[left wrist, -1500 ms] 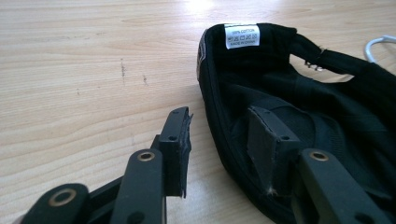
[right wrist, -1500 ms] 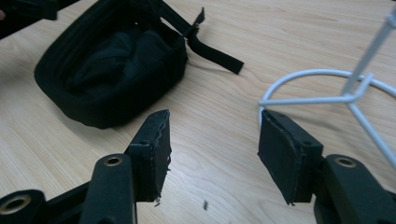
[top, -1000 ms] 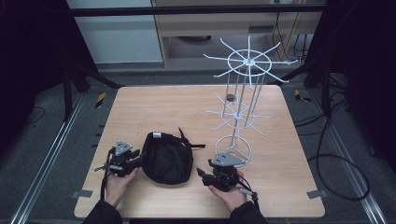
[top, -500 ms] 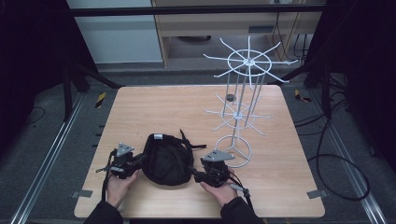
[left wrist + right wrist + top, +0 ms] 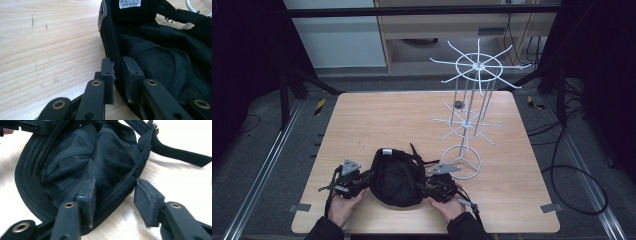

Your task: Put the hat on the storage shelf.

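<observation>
A black cap (image 5: 396, 182) lies upside down near the table's front edge, its inside and a white label (image 5: 129, 3) facing up. My left gripper (image 5: 368, 176) is at the cap's left side. In the left gripper view, this left gripper (image 5: 118, 72) has its jaws nearly together, pinching the cap (image 5: 162, 55) by its rim. My right gripper (image 5: 424, 189) is at the cap's right side. In the right gripper view, that right gripper (image 5: 113, 195) stands open, one jaw inside the cap (image 5: 75, 157) and one outside, astride the rim.
A white wire display rack (image 5: 467, 120) with radiating hooks stands on a ring base just behind the right gripper. A small dark object (image 5: 458, 104) sits on the wooden table (image 5: 377, 120) behind it. The cap's strap (image 5: 180, 153) trails toward the rack.
My right gripper has moved left from beside the rack's base onto the cap's right edge. The cap has shifted slightly toward the front edge. The left gripper has stayed at the cap's left rim.
</observation>
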### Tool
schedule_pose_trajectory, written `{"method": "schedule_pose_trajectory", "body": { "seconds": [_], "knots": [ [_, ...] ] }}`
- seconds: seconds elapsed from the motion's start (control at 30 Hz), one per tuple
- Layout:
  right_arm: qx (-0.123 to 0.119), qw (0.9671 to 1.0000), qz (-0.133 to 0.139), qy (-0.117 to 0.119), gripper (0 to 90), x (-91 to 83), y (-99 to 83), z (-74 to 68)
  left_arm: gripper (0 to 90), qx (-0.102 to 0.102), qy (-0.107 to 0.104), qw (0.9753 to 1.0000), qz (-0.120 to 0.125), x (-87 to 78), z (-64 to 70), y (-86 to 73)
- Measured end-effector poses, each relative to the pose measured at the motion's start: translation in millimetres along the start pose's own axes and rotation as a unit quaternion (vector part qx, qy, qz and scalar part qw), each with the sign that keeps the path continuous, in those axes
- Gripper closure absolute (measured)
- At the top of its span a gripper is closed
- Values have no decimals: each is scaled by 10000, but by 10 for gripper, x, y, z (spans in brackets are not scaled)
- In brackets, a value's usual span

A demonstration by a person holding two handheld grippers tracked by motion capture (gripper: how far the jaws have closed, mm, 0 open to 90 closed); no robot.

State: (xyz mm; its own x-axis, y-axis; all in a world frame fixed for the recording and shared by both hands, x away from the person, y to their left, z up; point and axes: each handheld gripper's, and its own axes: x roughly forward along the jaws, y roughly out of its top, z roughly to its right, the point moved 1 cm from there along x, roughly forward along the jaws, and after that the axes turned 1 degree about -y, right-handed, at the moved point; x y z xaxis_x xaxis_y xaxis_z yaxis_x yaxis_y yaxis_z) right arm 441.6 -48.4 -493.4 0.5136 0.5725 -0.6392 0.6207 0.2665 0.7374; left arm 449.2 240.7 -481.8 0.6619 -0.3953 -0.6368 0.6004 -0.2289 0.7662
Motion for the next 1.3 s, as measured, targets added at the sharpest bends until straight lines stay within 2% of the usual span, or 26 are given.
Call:
{"method": "schedule_pose_trajectory", "body": {
  "seconds": [0.07,0.1,0.13,0.17,0.2,0.27,0.33,0.4,0.43,0.47,0.5,0.57,0.67,0.73,0.8,0.93,1.03,1.07,1.1,1.3],
  "knots": [
    [111,9999,-82,16,634,-15,-2,18,783,-21,-22,10000,-26,6,5,-5],
    [111,9999,-82,16,634,-15,-2,18,782,-21,-22,10000,-26,6,5,-5],
    [126,9998,-137,-8,687,-24,-2,28,780,-12,-38,10000,-48,8,11,-7],
    [126,9998,-137,-8,687,-24,-2,28,780,-25,-65,10000,-55,10,19,-10],
    [114,9999,-110,-6,745,-36,3,41,777,-36,-142,9999,-87,13,37,-16],
    [130,9998,-115,3,770,-53,7,43,775,-7,-182,9998,-106,16,52,-18],
    [30,10000,65,-35,796,-90,29,54,771,23,-235,9996,-128,20,87,-20],
    [-235,9987,443,-53,815,-187,74,51,768,44,-276,9995,-160,35,127,-23],
    [-235,9987,443,-53,815,-187,74,51,768,44,-276,9995,-160,35,127,-23],
    [-393,9967,705,-2,821,-259,106,14,768,38,-297,9994,-178,53,155,-26],
    [-393,9967,705,-2,821,-259,106,14,768,38,-297,9994,-178,53,155,-26],
    [-653,9933,952,20,822,-322,141,-35,768,15,-304,9993,-200,75,171,-23],
    [-911,9887,1174,179,823,-384,175,-129,768,-12,-314,9993,-186,127,183,-5],
    [-1030,9874,1172,246,823,-376,170,-183,765,47,-321,9993,-158,155,181,9],
    [-1139,9878,1043,210,822,-322,134,-222,751,45,-339,9993,-128,154,170,14],
    [-1131,9882,1023,157,821,-304,111,-221,703,-27,-361,9993,-22,110,125,38],
    [-1090,9889,1005,99,820,-298,99,-211,619,-79,-357,9991,236,13,99,104],
    [-1079,9891,1003,66,818,-298,94,-205,595,-137,-422,9983,386,-52,105,150],
    [-1079,9891,1003,66,818,-298,94,-205,589,-137,-422,9983,386,-52,105,150],
    [-1095,9892,976,68,805,-284,76,-215,554,-148,-955,9929,699,-164,249,320]
  ]
}}
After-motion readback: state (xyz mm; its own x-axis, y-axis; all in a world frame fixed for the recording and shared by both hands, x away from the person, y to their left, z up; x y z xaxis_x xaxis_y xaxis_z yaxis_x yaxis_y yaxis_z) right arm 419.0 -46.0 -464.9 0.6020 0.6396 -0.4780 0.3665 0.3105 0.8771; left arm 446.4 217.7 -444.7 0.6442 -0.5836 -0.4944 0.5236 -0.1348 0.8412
